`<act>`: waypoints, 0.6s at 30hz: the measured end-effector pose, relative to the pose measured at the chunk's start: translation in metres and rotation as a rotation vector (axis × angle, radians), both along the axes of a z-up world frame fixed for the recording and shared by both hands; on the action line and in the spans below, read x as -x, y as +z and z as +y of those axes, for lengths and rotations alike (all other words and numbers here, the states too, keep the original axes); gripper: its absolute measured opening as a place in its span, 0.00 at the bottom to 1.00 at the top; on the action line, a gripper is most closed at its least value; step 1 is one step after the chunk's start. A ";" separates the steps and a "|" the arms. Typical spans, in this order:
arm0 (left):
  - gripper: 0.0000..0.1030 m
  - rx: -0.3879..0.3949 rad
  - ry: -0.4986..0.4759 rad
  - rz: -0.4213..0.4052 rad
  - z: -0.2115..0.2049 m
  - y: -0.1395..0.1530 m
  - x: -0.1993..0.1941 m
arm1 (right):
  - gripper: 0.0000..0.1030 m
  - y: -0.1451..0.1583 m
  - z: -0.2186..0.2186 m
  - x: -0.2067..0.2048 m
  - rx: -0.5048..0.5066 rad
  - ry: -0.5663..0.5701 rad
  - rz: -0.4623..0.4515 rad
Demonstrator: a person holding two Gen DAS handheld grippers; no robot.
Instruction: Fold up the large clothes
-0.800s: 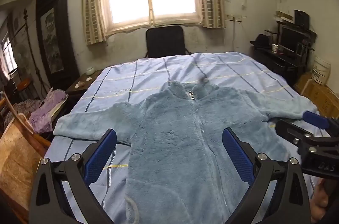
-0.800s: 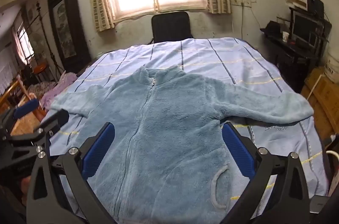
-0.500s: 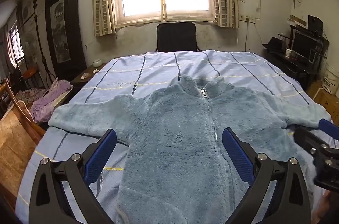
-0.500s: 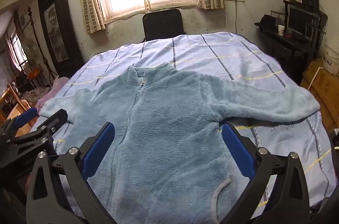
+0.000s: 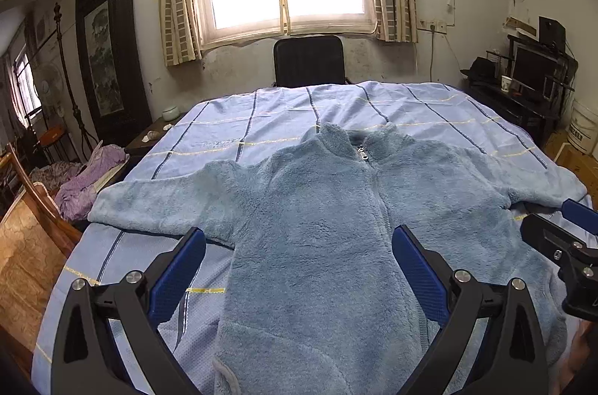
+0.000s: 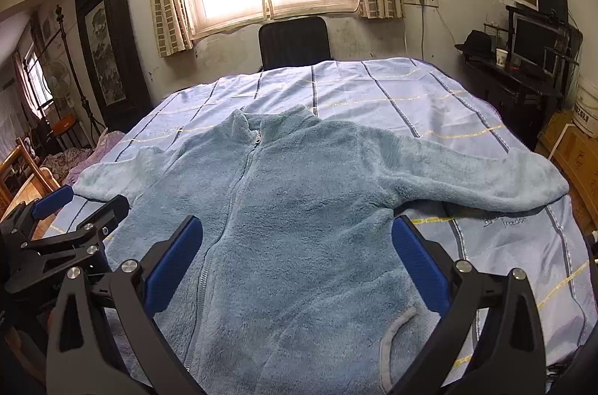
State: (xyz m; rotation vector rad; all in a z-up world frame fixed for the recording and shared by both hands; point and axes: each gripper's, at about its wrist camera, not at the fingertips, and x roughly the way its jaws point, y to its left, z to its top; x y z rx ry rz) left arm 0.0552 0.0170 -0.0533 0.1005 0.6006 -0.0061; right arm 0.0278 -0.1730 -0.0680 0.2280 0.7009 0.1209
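A light blue fleece jacket [image 5: 329,230] [image 6: 291,208] lies flat and face up on the bed, zipped, collar toward the window, both sleeves spread out sideways. My left gripper [image 5: 299,256] hovers open above the jacket's lower left body, nothing between its blue pads. My right gripper [image 6: 297,254] hangs open above the lower right body, also holding nothing. The right gripper [image 5: 560,238] shows at the right edge of the left wrist view. The left gripper [image 6: 74,211] shows at the left edge of the right wrist view.
A blue checked bedsheet [image 5: 336,110] covers the bed. A black chair [image 5: 308,60] stands at the far end under the window. Purple clothes [image 5: 89,178] and wooden furniture [image 5: 33,230] sit left of the bed. A dark desk with a monitor [image 6: 530,47] and cardboard boxes [image 6: 572,148] stand right.
Both views have shifted: the left gripper swung toward the jacket's middle, so the left sleeve and zipper sit more centred. The right gripper drifted slightly. The jacket has not moved.
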 end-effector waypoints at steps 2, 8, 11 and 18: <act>0.97 0.007 0.004 0.004 0.003 -0.002 0.000 | 0.96 -0.002 -0.003 0.001 -0.011 -0.002 -0.003; 0.97 0.031 0.002 0.010 0.008 -0.006 0.005 | 0.96 -0.006 -0.005 0.000 -0.007 -0.003 -0.001; 0.97 0.024 0.003 0.016 0.010 -0.010 0.006 | 0.96 -0.006 -0.005 0.000 -0.002 -0.002 -0.004; 0.97 0.016 0.016 0.017 0.011 -0.013 0.005 | 0.96 -0.007 -0.006 0.000 -0.001 -0.002 -0.005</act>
